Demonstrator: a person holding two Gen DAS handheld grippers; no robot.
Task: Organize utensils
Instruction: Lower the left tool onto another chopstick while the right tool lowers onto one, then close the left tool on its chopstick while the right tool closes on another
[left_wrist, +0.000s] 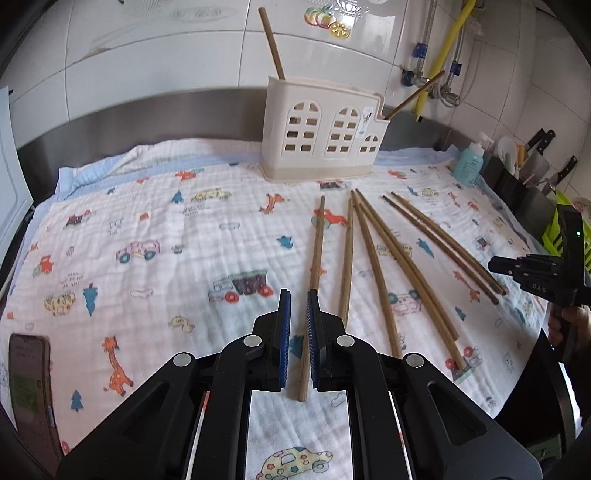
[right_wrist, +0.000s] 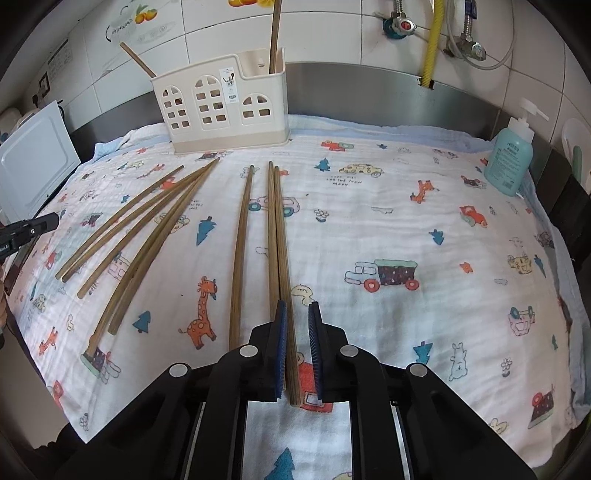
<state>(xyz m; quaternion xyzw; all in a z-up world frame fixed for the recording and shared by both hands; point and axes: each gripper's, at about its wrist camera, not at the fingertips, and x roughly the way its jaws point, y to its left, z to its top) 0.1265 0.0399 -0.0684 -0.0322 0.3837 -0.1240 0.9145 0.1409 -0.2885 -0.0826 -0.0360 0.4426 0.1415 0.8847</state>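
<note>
Chopsticks are lying loose on the printed cloth (right_wrist: 369, 229) that is covering the worktop, fanned out from in front of the holder (right_wrist: 221, 107) toward the near edge. The holder is standing at the back edge of the cloth, with one chopstick leaning out of its left end (right_wrist: 137, 60) and another standing in its right end (right_wrist: 275, 37).

At the left, the left gripper (left_wrist: 298, 341) is hanging low over the leftmost chopstick (left_wrist: 317, 258); its blue pads are sitting narrow, one on each side of the stick's near end, and whether they are actually pinching it is hard to tell. To its right, five more chopsticks are lying across the middle of the cloth.

At the right end of the fan, the right gripper (right_wrist: 297, 350) is straddling the near end of a touching pair (right_wrist: 277, 236), jaws narrow, the left pad seeming to be against the wood and a gap showing at the right pad. A soap bottle (right_wrist: 511, 162) is standing at the cloth's back right corner.
</note>
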